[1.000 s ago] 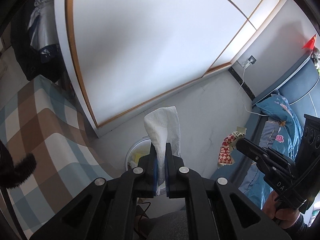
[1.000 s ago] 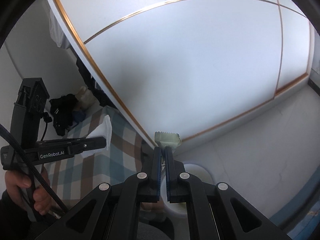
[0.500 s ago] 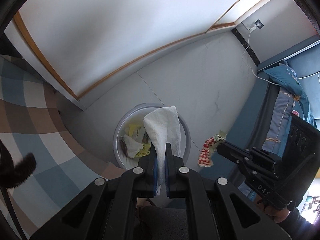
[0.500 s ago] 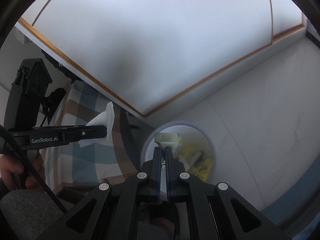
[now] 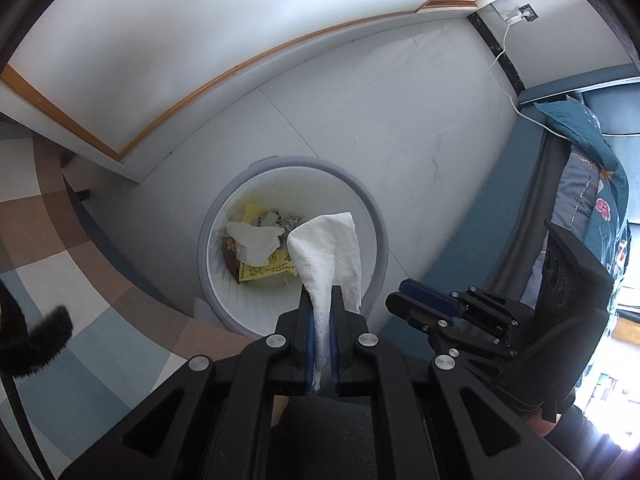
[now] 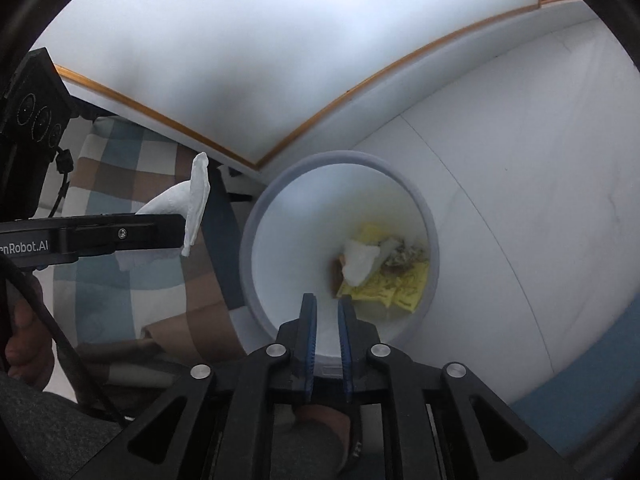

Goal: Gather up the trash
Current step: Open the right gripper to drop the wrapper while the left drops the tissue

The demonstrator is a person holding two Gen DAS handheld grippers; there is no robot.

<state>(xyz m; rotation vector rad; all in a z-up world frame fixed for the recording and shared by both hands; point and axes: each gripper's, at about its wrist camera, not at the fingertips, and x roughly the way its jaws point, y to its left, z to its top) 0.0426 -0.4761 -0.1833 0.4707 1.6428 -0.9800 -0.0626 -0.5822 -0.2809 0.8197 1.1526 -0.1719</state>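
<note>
A round white trash bin stands on the floor, holding yellow packets, crumpled paper and a white tissue. My left gripper is shut on a white paper tissue and holds it over the bin's near rim; it also shows in the right wrist view, left of the bin. My right gripper is open and empty above the bin's near side; it shows in the left wrist view too.
A checked blue-and-brown bedcover lies left of the bin. White wardrobe doors with a gold trim stand behind it. A dark blue sofa with a floral blanket is at the right. A charger cable hangs from a wall socket.
Both grippers tilted down over the bin. My right gripper opened and the pale scrap it held is gone from its jaws. The left gripper still holds the tissue.
</note>
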